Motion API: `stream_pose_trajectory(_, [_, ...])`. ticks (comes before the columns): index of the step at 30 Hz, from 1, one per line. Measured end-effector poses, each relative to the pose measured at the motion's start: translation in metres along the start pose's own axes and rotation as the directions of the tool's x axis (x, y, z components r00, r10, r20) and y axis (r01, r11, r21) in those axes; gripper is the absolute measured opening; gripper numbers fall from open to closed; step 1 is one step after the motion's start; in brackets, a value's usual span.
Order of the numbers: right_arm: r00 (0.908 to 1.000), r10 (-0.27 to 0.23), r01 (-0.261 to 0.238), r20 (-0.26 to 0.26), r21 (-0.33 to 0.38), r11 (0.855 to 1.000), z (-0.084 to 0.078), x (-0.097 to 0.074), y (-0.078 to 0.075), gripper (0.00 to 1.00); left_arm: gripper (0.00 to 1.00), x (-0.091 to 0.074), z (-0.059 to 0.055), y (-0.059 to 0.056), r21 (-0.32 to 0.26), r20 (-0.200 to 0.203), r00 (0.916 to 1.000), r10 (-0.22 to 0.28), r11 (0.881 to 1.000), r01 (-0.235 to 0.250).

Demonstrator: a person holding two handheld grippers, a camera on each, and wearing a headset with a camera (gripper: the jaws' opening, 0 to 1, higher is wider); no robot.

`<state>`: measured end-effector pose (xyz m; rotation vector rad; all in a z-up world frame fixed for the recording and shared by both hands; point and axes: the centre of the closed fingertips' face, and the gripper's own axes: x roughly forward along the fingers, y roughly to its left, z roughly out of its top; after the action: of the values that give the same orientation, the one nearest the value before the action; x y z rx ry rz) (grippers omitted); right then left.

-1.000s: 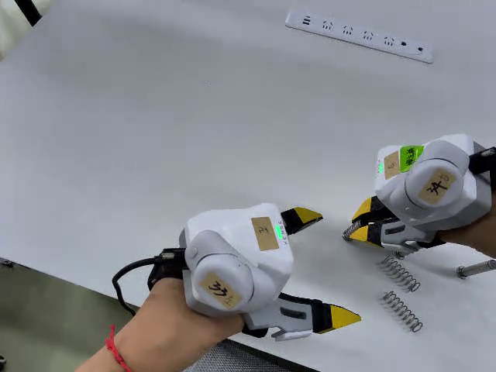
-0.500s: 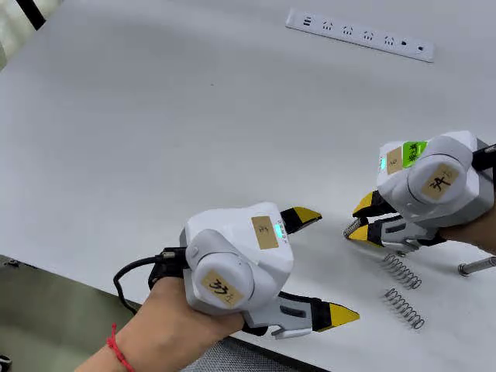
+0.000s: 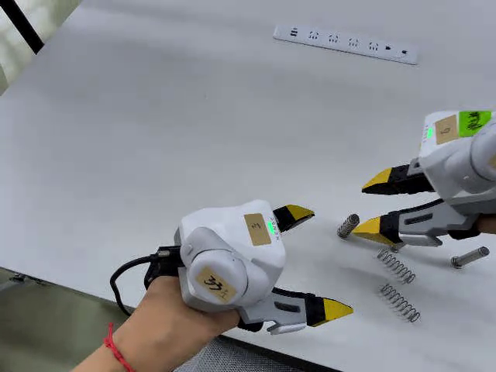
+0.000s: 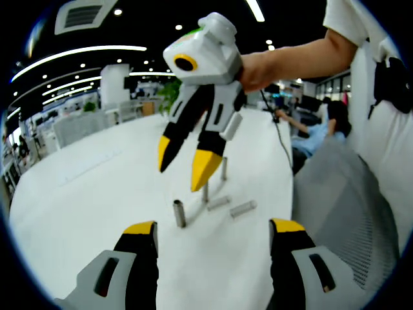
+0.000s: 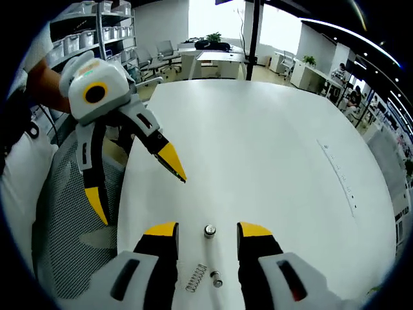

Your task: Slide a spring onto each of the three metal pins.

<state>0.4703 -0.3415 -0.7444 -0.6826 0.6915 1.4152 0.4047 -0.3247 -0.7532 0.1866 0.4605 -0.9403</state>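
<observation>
A short grey metal pin (image 3: 348, 225) appears to stand on end on the white table (image 3: 194, 116). My right gripper (image 3: 373, 204) is open just right of it, with the pin (image 5: 209, 230) seen end-on between its yellow tips. Two loose springs (image 3: 396, 266) (image 3: 400, 302) lie nearer me, and another pin (image 3: 470, 257) lies at the far right. My left gripper (image 3: 322, 262) is open and empty, left of the springs. In the left gripper view the pin (image 4: 179, 213) stands ahead of my open left gripper (image 4: 213, 227), under the right gripper (image 4: 186, 160).
A white power strip (image 3: 345, 44) lies at the far side of the table. The table's front edge (image 3: 93, 288) runs close under my left hand. A spring (image 5: 195, 278) and a pin (image 5: 216, 279) lie under the right gripper.
My right gripper was shut on a small grey part; now it is open, has pulled back to the right, and the pin rests on the table. The left gripper has barely moved.
</observation>
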Motion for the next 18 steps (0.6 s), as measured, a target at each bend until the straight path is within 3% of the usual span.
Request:
stream_pose_trajectory(3, [0.9987, -0.018, 0.016, 0.047, 0.044, 0.999, 0.001, -0.017, 0.002, 0.41, 0.71, -0.001, 0.0, -0.003, 0.017, -0.015, 0.9999, -0.003, 1.0, 0.004])
stream_pose_trajectory(11, [0.9899, -0.059, 0.047, 0.129, 0.092, 0.995, -0.017, -0.052, 0.011, 0.53, 0.71, -0.002, 0.006, -0.003, 0.027, -0.031, 0.9995, 0.0, 1.0, 0.001])
stream_pose_trajectory(17, [0.9784, -0.081, 0.056, 0.191, 0.131, 0.99, -0.037, -0.071, 0.018, 0.64, 0.71, -0.003, 0.006, -0.004, 0.054, -0.054, 0.9985, 0.009, 0.998, -0.007])
stream_pose_trajectory(18, [0.9732, -0.09, 0.061, 0.212, 0.139, 0.988, -0.04, -0.076, 0.019, 0.65, 0.71, -0.003, 0.006, -0.005, 0.058, -0.062, 0.998, 0.011, 0.998, -0.007])
